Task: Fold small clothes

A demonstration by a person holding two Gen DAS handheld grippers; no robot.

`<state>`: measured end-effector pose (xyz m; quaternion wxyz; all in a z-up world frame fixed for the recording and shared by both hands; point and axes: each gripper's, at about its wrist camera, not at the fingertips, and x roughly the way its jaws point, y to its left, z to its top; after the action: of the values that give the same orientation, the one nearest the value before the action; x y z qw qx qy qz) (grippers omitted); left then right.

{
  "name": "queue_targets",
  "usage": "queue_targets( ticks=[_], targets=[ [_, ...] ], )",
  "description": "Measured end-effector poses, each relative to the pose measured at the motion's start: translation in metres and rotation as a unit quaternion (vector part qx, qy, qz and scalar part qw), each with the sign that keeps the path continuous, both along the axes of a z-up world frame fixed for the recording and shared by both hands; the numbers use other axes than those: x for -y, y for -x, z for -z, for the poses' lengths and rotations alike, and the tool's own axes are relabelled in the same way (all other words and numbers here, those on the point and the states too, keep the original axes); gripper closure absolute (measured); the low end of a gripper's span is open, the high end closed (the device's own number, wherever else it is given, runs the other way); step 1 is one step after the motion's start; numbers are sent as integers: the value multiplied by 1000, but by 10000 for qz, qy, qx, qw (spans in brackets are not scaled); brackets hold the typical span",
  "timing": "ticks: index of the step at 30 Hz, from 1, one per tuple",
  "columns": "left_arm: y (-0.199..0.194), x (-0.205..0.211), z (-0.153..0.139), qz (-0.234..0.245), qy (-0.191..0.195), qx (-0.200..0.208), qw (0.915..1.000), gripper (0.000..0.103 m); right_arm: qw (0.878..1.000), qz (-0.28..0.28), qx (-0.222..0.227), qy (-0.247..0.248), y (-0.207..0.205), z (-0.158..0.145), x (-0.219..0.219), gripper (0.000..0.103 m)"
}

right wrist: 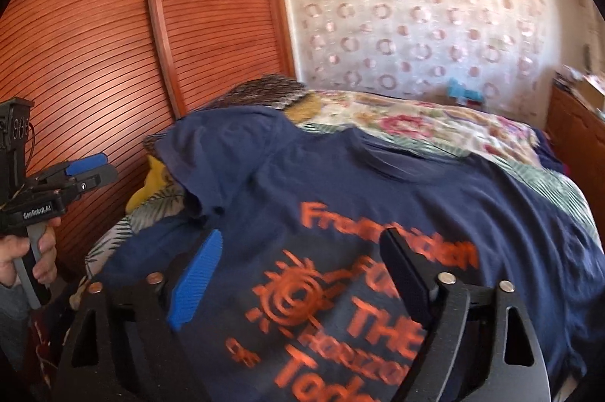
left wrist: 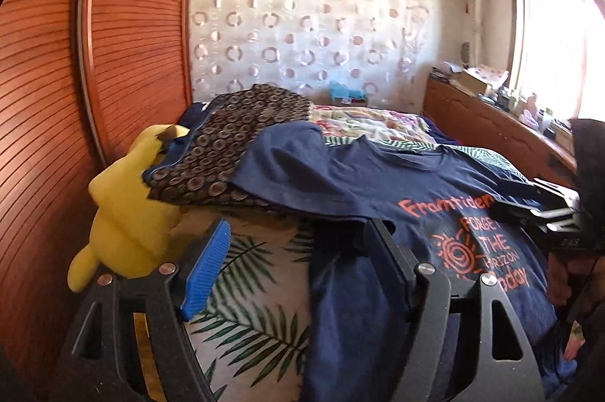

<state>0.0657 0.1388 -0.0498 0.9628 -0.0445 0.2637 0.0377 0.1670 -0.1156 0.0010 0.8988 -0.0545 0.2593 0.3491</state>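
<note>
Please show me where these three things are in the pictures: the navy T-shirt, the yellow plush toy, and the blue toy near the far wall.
navy T-shirt (right wrist: 378, 190): right wrist view, on its chest above the orange print.
yellow plush toy (left wrist: 124, 213): left wrist view, on its body.
blue toy (left wrist: 346, 92): left wrist view, on its middle.

Navy T-shirt amid leaf, floral and ring prints, beside red-brown wood

The T-shirt (right wrist: 378, 182) is navy with orange lettering and an orange sun motif; the bed sheet (left wrist: 249, 292) is cream with green palm leaves; the quilt (right wrist: 423, 126) is pale with pink and green florals; the patterned garment (left wrist: 234, 133) is dark brown with small pale rings; the plush toy (left wrist: 128, 213) is yellow; the wardrobe doors (left wrist: 140, 35) are red-brown and slatted; the curtain (left wrist: 302, 24) is white with pinkish rings; both grippers carry one blue ribbed pad (left wrist: 206, 269) on black frames.
</note>
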Motion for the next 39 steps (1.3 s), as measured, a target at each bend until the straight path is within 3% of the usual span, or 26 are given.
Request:
queue_targets(
  ticks=[11,15,17,19,21,26,30,32,35,36,38,39],
  targets=[
    [20,-17,21,-212,46,-69,9997,29,9895,-1373,-357,293,-38,-11,-151,40],
    [25,-27,28,-318,153,-156,9993,29,9878,-1237,-228,920,-52,-1,-182,46],
    [26,-28,30,-340,153,-170,9992,29,9861,-1165,-213,1169,-58,5,-193,55],
    [27,-29,31,-334,171,-167,9992,29,9850,-1185,-256,1226,-68,4,-198,86],
    [26,-27,32,-322,164,-166,9992,29,9870,-1201,-312,1019,-74,-2,-191,97],
    [23,-19,31,-196,171,-180,9995,29,9976,-576,-236,317,-85,-20,-146,101],
    [22,-13,30,-103,142,-159,9997,29,9975,361,-472,373,-105,-1,-101,101],
    [18,-10,31,-60,123,-183,9997,29,9958,589,-357,609,-104,8,-87,101],
    [13,-6,33,-55,121,-240,9996,29,9980,154,-504,337,-100,12,-83,100],
    [12,-5,34,-58,140,-257,9996,29,9979,-13,-570,294,-100,13,-87,96],
    [11,-4,35,-39,179,-289,9994,29,9977,-332,-505,302,-92,14,-98,78],
    [10,-3,36,-9,170,-305,9994,29,9967,-594,-473,281,-88,17,-106,61]
  ],
)
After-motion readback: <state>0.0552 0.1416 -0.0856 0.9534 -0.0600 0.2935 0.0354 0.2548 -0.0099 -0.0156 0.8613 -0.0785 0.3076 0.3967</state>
